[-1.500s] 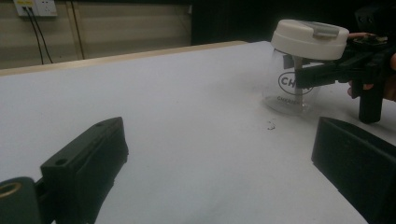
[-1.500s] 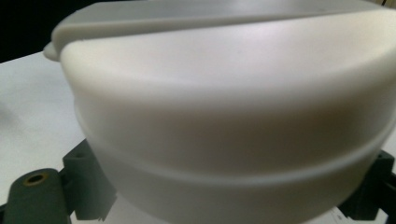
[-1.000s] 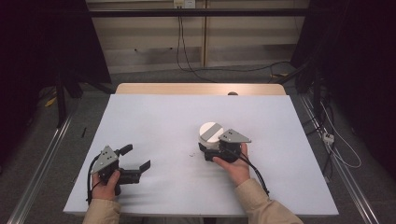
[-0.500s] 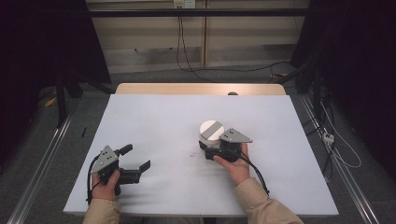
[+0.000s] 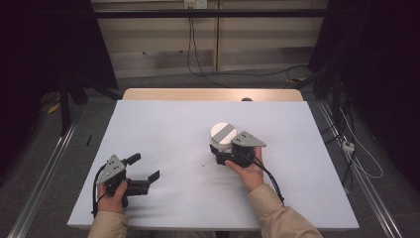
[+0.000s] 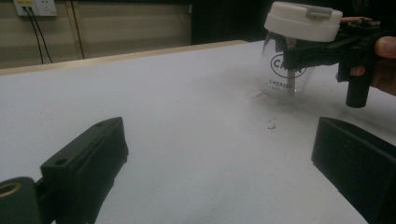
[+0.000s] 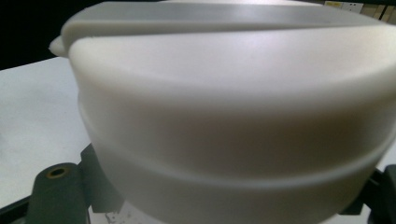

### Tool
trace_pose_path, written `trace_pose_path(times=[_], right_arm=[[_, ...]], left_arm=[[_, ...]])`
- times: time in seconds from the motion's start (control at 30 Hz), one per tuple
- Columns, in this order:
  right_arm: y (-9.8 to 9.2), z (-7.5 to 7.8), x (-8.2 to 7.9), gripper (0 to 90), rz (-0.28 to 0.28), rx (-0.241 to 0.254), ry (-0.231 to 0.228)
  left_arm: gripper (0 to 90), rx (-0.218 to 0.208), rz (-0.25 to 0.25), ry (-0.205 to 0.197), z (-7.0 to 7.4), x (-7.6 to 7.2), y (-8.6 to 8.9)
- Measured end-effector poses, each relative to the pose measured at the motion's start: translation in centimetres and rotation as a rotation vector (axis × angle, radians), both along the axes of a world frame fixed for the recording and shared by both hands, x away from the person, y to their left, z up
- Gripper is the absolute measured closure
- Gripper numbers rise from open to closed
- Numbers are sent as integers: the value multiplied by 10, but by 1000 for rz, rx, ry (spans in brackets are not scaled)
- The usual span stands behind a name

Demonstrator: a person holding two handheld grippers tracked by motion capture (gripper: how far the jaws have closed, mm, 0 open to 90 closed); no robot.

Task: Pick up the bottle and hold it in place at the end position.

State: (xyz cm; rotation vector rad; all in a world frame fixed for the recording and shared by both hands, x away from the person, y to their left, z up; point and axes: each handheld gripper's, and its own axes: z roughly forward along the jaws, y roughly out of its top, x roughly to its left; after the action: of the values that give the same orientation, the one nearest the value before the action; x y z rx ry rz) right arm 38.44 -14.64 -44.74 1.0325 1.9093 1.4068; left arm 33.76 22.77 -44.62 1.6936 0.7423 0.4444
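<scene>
Right gripper (image 5: 224, 151) jaws are clamped on the clear lidded jar (image 6: 286, 70) just under its white lid (image 5: 224, 134), jar standing on the desk (image 5: 163, 129); left gripper (image 5: 147, 167) jaws gape wide, well apart from it; advise a level, firm hold before lifting.

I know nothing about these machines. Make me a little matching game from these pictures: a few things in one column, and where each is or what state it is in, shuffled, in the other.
Things
1. left tongs
2. right tongs
3. lid
4. table

States
A. white, sitting on top of the clear jar
B. shut on the jar
C. open, nothing between them
D. pale, with the jar standing on it

Pairs: 1-C, 2-B, 3-A, 4-D
</scene>
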Motion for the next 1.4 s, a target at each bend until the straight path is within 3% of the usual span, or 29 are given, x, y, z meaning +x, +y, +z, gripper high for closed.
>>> trace_pose_path(times=[0.7,1.4], right_arm=[[5,4,21,187,4,6,17],[11,-2,36,187,3,6,37]], left_arm=[[32,5,-6,9,-1,0,-1],[32,2,-12,11,-2,1,-2]])
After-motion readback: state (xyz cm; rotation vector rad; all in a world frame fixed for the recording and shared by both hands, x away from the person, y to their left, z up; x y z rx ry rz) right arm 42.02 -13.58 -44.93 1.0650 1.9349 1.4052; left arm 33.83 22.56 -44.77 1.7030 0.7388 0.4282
